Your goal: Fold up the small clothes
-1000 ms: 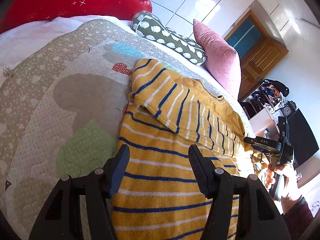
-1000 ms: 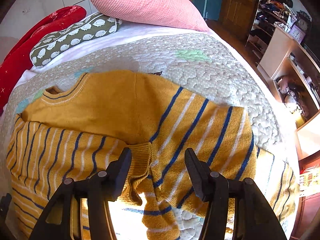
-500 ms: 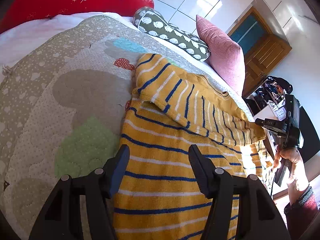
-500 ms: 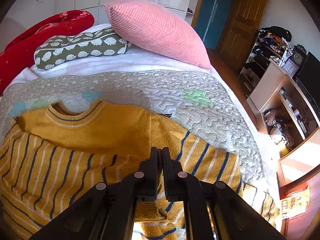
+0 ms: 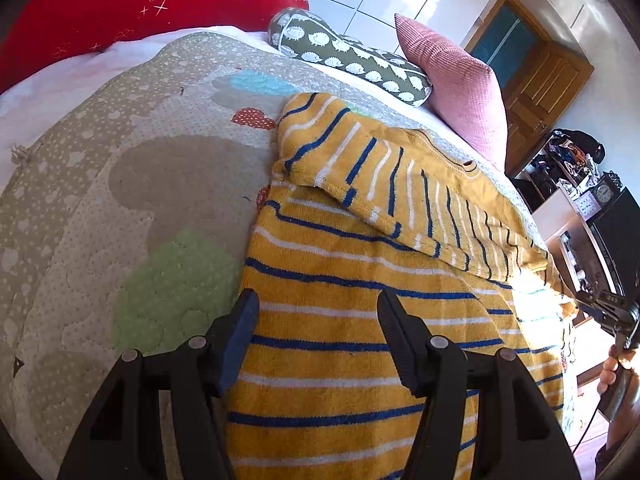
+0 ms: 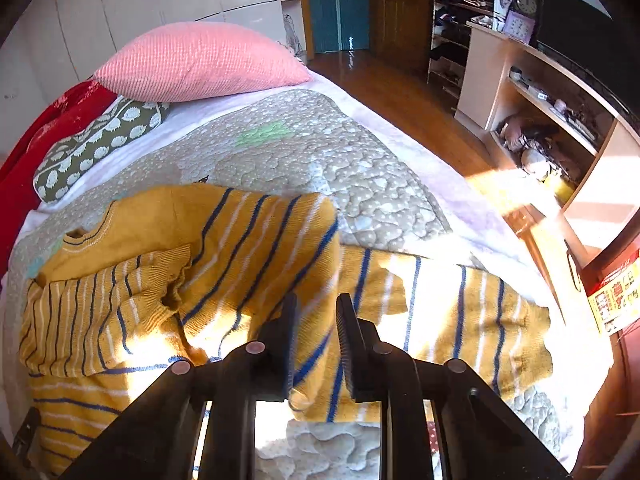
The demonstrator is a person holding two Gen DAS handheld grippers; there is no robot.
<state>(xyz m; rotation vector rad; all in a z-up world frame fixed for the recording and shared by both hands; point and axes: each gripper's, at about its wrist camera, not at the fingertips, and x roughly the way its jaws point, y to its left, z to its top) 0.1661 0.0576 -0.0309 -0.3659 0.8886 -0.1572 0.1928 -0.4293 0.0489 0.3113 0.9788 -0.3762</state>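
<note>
From the left wrist view, the left gripper [image 5: 316, 312] is hovering with its two black ribbed fingers spread wide and holding nothing, poised just over the near hem area of a knitted mustard-yellow sweater [image 5: 352, 320] banded with blue and white stripes. The sweater is lying flat on a quilted bedspread [image 5: 120, 184] stitched in cloud shapes, beige with green, blue and red patches, and one striped sleeve [image 5: 384, 184] is lying folded across the chest. Far behind it, a long green bolster [image 5: 344, 56] printed with white hedgehogs is resting beside a ribbed pink pillow [image 5: 460, 84] and a soft red blanket [image 5: 120, 8]. At the far right edge, the right gripper [image 5: 612, 312] is showing small. From the right wrist view, the right gripper [image 6: 316, 332] is sitting low over the sweater [image 6: 256, 248] with its fingers drawn close but a narrow gap left between them; whether any knit is caught there, I cannot tell. The other sleeve [image 6: 460, 312] is stretching out to the right in bright sunlight, its cuff reaching toward the bedspread [image 6: 360, 168] edge. The pink pillow [image 6: 200, 64] is plumping up at the far end, and a wooden shelf unit [image 6: 540, 100] is standing to the right on a glossy wood floor.
</note>
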